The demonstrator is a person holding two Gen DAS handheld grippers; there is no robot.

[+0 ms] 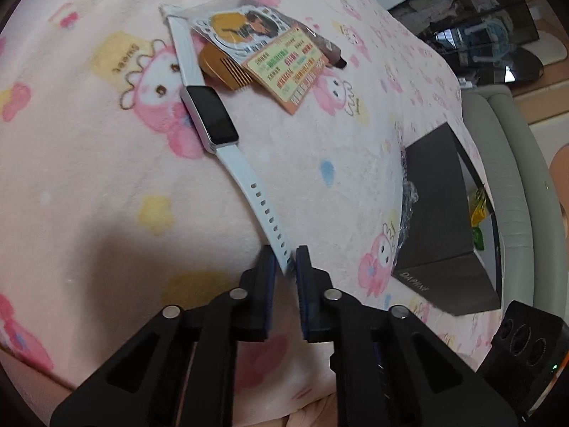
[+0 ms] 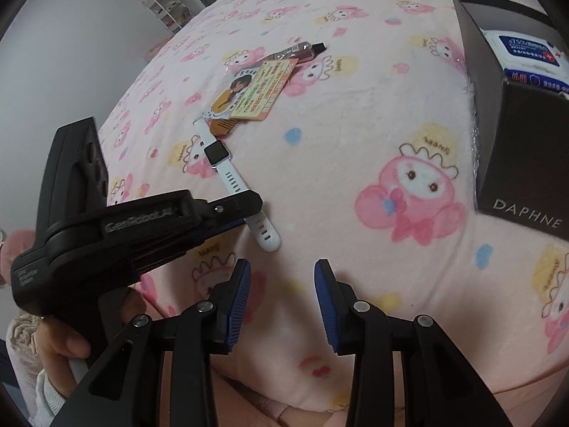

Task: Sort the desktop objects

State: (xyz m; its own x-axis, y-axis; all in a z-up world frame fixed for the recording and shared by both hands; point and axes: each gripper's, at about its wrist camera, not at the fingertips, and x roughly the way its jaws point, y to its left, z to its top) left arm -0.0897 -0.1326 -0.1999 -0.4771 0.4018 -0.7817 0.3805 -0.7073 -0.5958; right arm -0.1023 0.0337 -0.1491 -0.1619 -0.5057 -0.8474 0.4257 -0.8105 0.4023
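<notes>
A white smartwatch (image 1: 213, 121) with a black screen lies on the pink cartoon blanket (image 1: 89, 178). My left gripper (image 1: 286, 261) is shut on the near end of its perforated strap. In the right wrist view the left gripper (image 2: 249, 210) pinches the strap of the watch (image 2: 227, 167) from the left. My right gripper (image 2: 282, 270) is open and empty, just in front of the strap's tip. Beyond the watch lie an orange comb (image 1: 222, 67), a bagged card (image 1: 270, 49) and a brown tube (image 1: 330, 49).
A black DAPHNE box (image 2: 522, 178) stands open at the right and holds a wipes pack (image 2: 522, 53). It also shows in the left wrist view (image 1: 437, 213), with crinkled plastic beside it. The blanket's edge is near me. A white shelf (image 2: 165, 7) stands far back.
</notes>
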